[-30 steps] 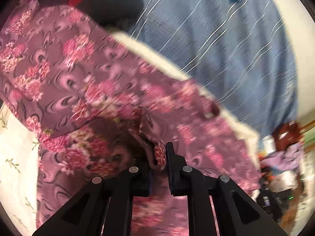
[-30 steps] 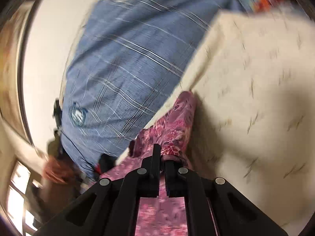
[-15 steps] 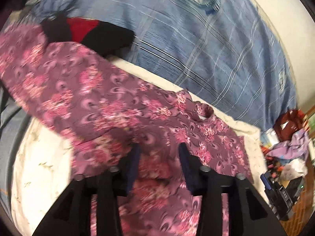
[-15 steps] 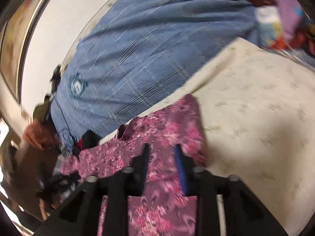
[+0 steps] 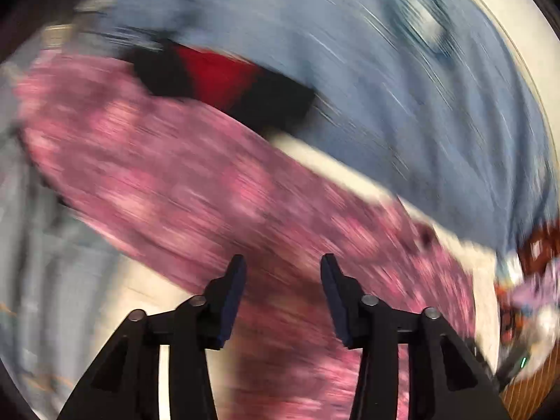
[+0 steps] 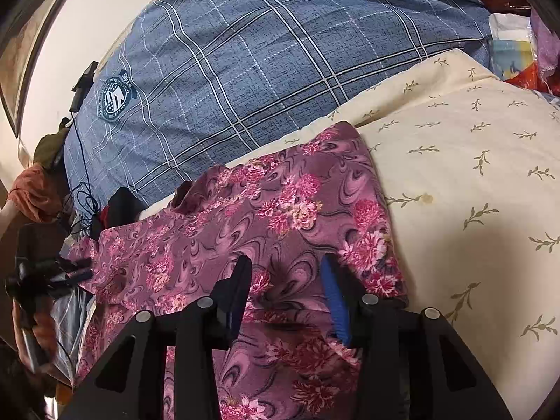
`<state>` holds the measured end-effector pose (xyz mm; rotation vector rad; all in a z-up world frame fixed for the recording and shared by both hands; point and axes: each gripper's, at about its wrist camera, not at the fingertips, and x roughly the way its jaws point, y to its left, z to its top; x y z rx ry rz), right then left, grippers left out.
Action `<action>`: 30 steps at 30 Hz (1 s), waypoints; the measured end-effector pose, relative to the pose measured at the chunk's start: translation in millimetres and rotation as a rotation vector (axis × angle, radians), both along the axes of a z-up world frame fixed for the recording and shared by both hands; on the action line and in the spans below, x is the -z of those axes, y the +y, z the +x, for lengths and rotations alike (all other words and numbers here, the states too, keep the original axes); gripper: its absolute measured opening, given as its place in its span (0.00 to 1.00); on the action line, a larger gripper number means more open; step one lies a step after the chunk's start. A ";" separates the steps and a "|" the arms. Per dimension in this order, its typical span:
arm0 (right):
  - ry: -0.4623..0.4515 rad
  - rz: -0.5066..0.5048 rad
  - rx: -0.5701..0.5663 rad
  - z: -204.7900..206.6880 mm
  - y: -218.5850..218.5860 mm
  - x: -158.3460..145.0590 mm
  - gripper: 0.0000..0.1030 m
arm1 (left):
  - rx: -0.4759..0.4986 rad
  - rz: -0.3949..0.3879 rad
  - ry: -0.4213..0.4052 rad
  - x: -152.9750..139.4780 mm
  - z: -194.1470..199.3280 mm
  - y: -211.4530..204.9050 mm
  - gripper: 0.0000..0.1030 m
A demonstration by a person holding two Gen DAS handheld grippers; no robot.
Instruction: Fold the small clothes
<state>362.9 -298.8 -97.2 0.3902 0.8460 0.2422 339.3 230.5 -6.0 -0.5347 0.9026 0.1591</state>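
Left wrist view: looks steeply down past left gripper (image 5: 281, 273), close over purple floral garment (image 5: 210, 189); frame motion-blurred. Right wrist view: sharp, angled down past right gripper (image 6: 285, 273), same close range. Shared: garment, cream sheet (image 6: 472, 175), blue plaid cover (image 6: 262, 52) behind.

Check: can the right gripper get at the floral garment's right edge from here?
Probably yes: the right gripper, jaws opening and empty, hangs over the floral garment; nothing lies on that edge beside the cream sheet.
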 end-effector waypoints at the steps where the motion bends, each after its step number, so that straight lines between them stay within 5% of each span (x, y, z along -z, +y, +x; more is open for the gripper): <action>1: -0.001 0.006 0.001 0.0 -1.0 0.7 0.43 | -0.049 0.013 0.001 -7.9 -5.5 33.1 0.46; 4: -0.002 0.009 0.003 0.9 -0.2 0.2 0.43 | -0.200 0.003 0.009 -26.3 -23.8 125.8 0.50; 7: -0.005 -0.005 0.003 1.0 1.6 0.2 0.43 | -0.320 -0.165 -0.032 -30.6 -41.7 201.1 0.56; 13: -0.005 -0.032 -0.002 2.4 5.6 -0.5 0.46 | -0.439 -0.295 -0.035 -4.6 -41.0 268.9 0.58; 19: -0.007 -0.051 -0.012 4.2 9.2 -0.3 0.49 | -0.425 -0.345 -0.079 22.4 -15.0 278.3 0.54; 21: -0.008 -0.055 -0.014 4.0 10.1 -0.2 0.49 | -0.433 -0.354 -0.089 30.8 -5.2 279.4 0.28; 23: -0.009 -0.052 -0.015 4.1 10.1 -0.2 0.50 | -0.428 -0.366 -0.098 37.1 1.4 277.9 0.13; 30: -0.013 -0.022 -0.019 3.8 6.6 0.6 0.51 | -0.325 -0.243 -0.188 -6.2 -6.0 223.3 0.08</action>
